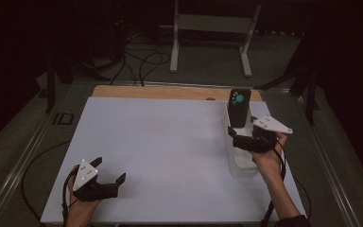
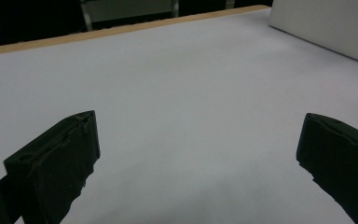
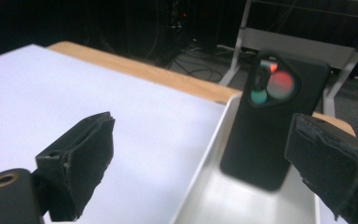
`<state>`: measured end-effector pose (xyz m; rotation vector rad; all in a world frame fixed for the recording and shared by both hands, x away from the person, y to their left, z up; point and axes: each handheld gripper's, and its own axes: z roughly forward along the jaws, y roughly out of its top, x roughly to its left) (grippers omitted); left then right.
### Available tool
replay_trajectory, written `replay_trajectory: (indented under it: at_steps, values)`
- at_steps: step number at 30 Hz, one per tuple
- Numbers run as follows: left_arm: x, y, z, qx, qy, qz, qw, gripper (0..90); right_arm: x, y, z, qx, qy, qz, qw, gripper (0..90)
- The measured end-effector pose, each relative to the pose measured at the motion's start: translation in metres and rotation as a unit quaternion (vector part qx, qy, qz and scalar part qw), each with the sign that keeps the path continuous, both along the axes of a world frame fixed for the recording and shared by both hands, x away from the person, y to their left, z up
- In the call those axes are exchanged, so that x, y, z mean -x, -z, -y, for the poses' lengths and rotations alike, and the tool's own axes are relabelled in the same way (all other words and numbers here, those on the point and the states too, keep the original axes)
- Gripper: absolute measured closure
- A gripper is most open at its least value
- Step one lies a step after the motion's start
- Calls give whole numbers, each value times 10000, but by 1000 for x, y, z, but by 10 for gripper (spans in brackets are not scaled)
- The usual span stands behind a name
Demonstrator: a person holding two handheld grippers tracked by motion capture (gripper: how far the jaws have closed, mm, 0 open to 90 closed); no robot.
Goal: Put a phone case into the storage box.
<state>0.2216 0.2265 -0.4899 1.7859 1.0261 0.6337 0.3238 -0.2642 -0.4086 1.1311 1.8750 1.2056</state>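
Note:
A black phone (image 1: 239, 108) with a round camera cluster stands upright, leaning in the far end of a narrow white bin (image 1: 242, 166) on the right side of the white board (image 1: 160, 142). My right gripper (image 1: 236, 137) hovers over the bin just short of the phone, open. In the right gripper view the phone (image 3: 275, 121) rises ahead between the spread jaws of my right gripper (image 3: 204, 123), untouched, inside the bin (image 3: 200, 172). My left gripper (image 1: 109, 169) rests open near the board's front left corner. The left gripper view has my left gripper (image 2: 200, 126) over bare board (image 2: 191, 70).
A wooden table edge (image 1: 170, 92) runs along the board's far side. Beyond it, on the dark floor, are a white metal frame (image 1: 212, 28) and loose cables (image 1: 142, 61). The bin's side wall (image 2: 326, 28) appears at the upper right of the left gripper view.

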Motion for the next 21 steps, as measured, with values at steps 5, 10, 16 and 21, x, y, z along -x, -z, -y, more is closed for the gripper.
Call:
replay_trajectory:
  at_steps: [5,10,16,21]
  values:
    - [2,-6,0,14,22,91,10000,0,25,16,6,-144,-135,7,9998,79]
    - [4,-10,-2,61,2,174,9998,0,43,31,6,-238,-375,-15,9990,79]
    - [6,-14,-3,143,21,284,9995,0,65,42,6,-370,-527,153,9978,79]
    - [7,-15,-4,173,10,337,9993,0,76,50,8,-361,-582,247,9973,79]
